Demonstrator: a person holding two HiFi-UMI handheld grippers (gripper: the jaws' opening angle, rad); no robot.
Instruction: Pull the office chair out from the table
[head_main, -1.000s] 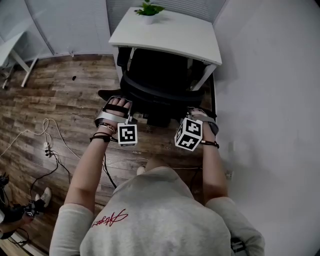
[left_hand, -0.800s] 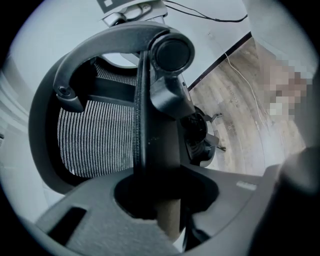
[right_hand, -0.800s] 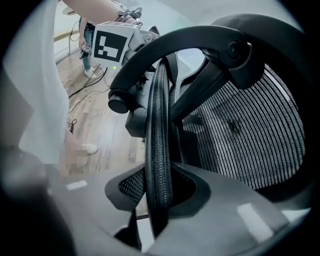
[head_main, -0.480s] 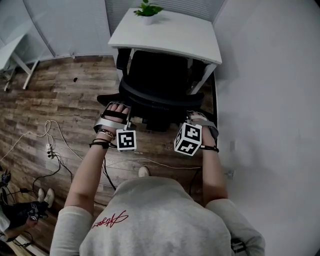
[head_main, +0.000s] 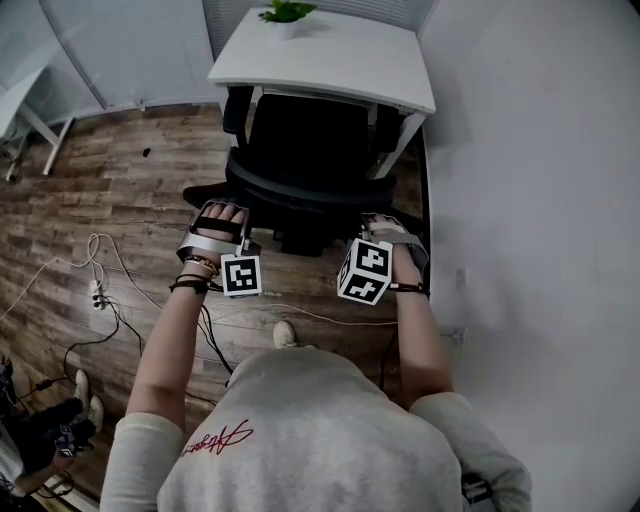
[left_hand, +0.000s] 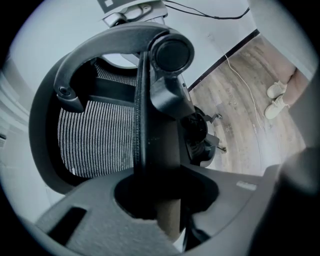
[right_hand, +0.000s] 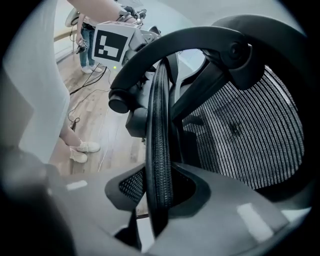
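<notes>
Now | left tool (head_main: 224, 205), right tool (head_main: 381, 220) clamped on office chair (head_main: 305, 140) | table (head_main: 330, 62) ahead | cables (head_main: 110, 292) left

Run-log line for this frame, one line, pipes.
left gripper: shut on chair backrest rim | right gripper: shut on chair backrest rim | office chair: close to table, not yet pulled clear

**A:** What's underfoot?

**B:** A dark wood-plank floor (head_main: 120, 190), with pale cables (head_main: 60, 268) trailing at nine o'clock.

**A:** And the walls?

**B:** A plain white wall (head_main: 540, 200) fills three o'clock, with a dark skirting board (head_main: 427, 185) at its foot. Pale vertical panels (head_main: 140, 50) stand at eleven.

**A:** Furniture?

**B:** A white table (head_main: 330, 62) at twelve o'clock bears a green potted plant (head_main: 284, 14). A second white table (head_main: 18, 85) shows at ten. The light is soft and even.
</notes>
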